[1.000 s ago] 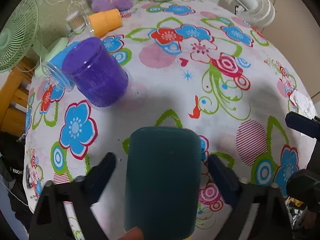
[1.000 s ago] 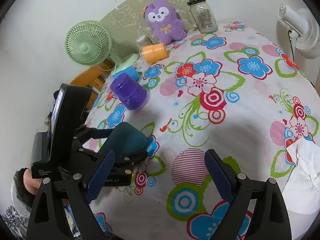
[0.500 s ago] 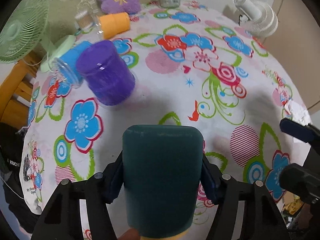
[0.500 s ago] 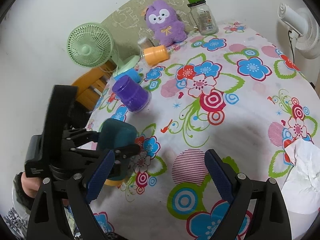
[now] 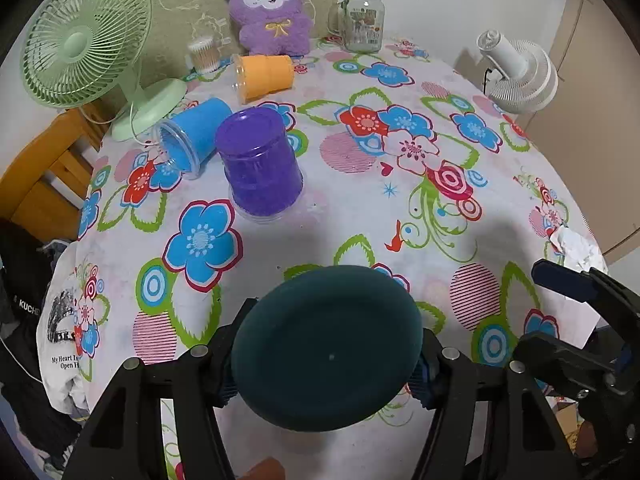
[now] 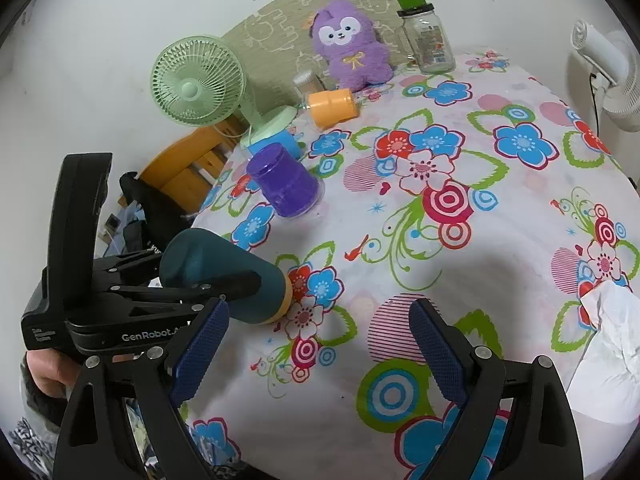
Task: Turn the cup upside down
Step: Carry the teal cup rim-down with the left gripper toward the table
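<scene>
The left wrist view looks forward and down along its tongs (image 5: 326, 364) from very near the teal cup (image 5: 326, 346), whose closed base fills the lower middle; beyond it the bench (image 5: 360, 216) runs away to the wall, with the purple cup (image 5: 260, 168) in mid distance. The right wrist view sits higher and to the right, facing the same wall across the bench (image 6: 500, 240); it takes in the left tongs (image 6: 224, 284) from the side (low at its left edge). Both views share the flowered cloth, the purple cup (image 6: 284, 184), the green fan (image 5: 84, 40) (image 6: 198, 82) and the plush toy (image 5: 274, 8) (image 6: 352, 46).
</scene>
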The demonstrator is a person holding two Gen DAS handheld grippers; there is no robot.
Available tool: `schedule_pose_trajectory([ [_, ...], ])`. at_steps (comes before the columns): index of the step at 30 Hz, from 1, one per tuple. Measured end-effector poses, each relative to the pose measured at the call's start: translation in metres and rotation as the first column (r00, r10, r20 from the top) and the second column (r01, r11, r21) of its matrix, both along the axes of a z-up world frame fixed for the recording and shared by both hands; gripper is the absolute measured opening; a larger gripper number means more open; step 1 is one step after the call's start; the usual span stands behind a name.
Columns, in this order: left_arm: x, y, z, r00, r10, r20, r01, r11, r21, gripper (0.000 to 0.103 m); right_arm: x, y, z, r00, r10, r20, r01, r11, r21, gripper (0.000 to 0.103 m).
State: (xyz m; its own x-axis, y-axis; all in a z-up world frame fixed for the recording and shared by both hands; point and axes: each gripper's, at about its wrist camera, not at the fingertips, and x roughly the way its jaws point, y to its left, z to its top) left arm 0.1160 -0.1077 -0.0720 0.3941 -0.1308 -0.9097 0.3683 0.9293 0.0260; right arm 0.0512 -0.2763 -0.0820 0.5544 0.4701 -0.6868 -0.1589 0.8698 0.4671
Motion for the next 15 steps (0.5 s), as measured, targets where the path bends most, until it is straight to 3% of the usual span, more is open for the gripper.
schedule_pose_trajectory([
  [15, -0.021, 0.024, 0.035, 0.99, 0.1, 0.102, -0.09, 0.991, -0.099, 0.067, -0.002, 0.012, 0.001, 1.0, 0.027, 0.004, -0.027, 1.0, -0.015, 0.093],
])
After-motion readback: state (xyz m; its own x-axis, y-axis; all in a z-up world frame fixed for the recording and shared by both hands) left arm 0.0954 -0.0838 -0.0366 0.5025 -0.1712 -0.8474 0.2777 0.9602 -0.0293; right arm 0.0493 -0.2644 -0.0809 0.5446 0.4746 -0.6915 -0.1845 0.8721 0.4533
